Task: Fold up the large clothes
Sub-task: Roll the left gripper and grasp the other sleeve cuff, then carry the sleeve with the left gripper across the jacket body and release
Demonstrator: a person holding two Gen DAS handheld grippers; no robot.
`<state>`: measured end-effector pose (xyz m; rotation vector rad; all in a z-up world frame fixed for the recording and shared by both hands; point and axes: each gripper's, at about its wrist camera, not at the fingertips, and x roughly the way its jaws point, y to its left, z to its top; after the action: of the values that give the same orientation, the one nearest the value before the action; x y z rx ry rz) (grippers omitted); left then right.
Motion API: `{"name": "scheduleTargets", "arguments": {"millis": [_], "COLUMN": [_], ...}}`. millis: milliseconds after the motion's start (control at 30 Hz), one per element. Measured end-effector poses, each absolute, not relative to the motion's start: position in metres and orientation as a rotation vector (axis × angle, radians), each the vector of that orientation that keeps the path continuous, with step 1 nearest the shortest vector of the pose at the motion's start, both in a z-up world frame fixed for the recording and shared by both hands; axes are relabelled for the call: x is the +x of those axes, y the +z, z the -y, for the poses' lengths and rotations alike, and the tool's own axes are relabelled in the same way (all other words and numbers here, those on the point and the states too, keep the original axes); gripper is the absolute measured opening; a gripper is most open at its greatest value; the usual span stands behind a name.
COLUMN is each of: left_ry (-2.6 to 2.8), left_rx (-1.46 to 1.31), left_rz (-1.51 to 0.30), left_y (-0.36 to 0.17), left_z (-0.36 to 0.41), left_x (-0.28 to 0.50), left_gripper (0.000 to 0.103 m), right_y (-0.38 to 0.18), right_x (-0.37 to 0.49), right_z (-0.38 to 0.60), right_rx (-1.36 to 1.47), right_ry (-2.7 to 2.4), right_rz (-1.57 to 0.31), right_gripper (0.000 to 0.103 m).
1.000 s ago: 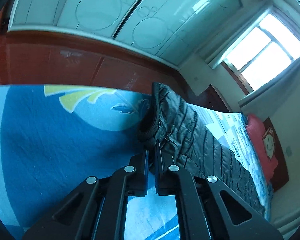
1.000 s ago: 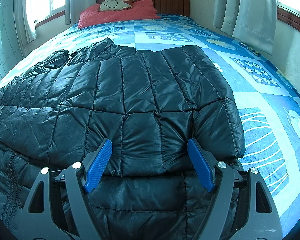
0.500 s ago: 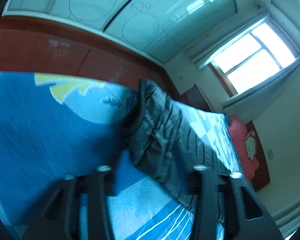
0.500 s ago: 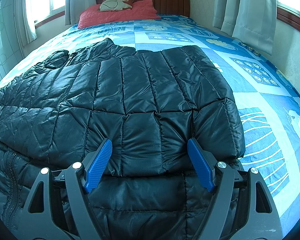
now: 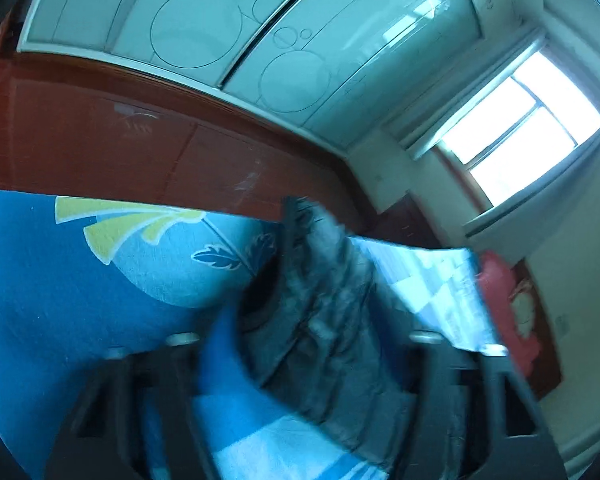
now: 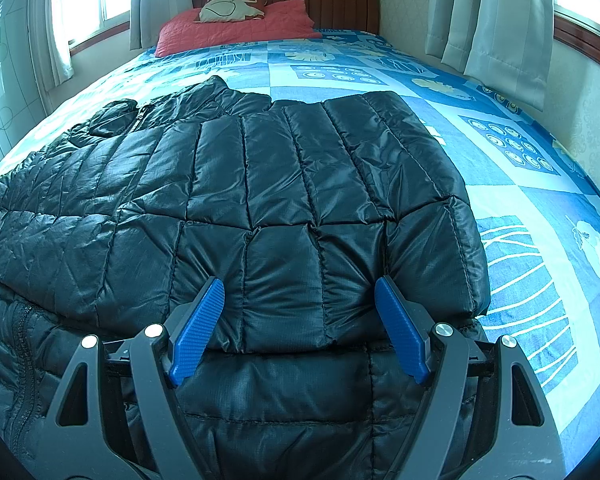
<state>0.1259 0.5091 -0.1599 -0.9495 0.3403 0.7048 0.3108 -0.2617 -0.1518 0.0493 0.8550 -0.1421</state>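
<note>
Black puffer jacket (image 6: 260, 200) lies on the bed (image 6: 520, 184), one side folded over; further folds remain. Left tongs (image 5: 300, 360) just closing, apart, jacket hem between. Right tongs (image 6: 300, 320) apart at 6 o'clock.

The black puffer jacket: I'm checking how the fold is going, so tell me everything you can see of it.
The black puffer jacket is shiny quilted fabric stitched into padded panels, lying flat on the blue patterned bedspread. One side looks folded over the body, making a thick, rounded edge on the right. A zipper runs down the lower left. The open right claw straddles the near fold; the blurred left claw has been closing, open around its edge.
</note>
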Motion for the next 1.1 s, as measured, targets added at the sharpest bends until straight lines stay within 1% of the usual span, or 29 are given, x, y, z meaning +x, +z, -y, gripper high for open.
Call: {"name": "scheduleTargets", "arguments": {"millis": [33, 67, 167, 267, 467, 633, 867, 1100], "left_ry": [0.725, 0.729, 0.731, 0.736, 0.673, 0.561, 0.324, 0.167], "left_rx": [-0.952, -0.961, -0.980, -0.940, -0.832, -0.802, -0.731, -0.653], "left_rz": [-0.353, -0.347, -0.348, -0.367, -0.358, -0.327, -0.338, -0.440], "left_y": [-0.162, -0.164, -0.166, -0.160, -0.136, -0.110, -0.073, -0.074], "left_z": [-0.510, -0.511, -0.514, -0.510, -0.482, -0.449, -0.364, -0.265], "left_x": [0.126, 0.124, 0.120, 0.123, 0.133, 0.148, 0.191, 0.237], "left_gripper": [0.029, 0.023, 0.015, 0.010, 0.009, 0.009, 0.009, 0.009], "right_y": [-0.152, -0.152, -0.152, -0.152, -0.152, -0.152, -0.150, -0.150], "right_x": [0.311, 0.311, 0.311, 0.311, 0.311, 0.311, 0.311, 0.311], "right_z": [0.262, 0.262, 0.262, 0.261, 0.263, 0.262, 0.264, 0.264], "right_rx": [0.048, 0.048, 0.050, 0.050, 0.051, 0.050, 0.061, 0.066], "right_ry": [-0.143, -0.142, -0.141, -0.142, -0.141, -0.142, -0.138, -0.138], "right_rz": [-0.855, -0.855, -0.855, -0.854, -0.853, -0.853, -0.848, -0.846], "right_gripper": [0.077, 0.077, 0.077, 0.077, 0.077, 0.077, 0.077, 0.078]}}
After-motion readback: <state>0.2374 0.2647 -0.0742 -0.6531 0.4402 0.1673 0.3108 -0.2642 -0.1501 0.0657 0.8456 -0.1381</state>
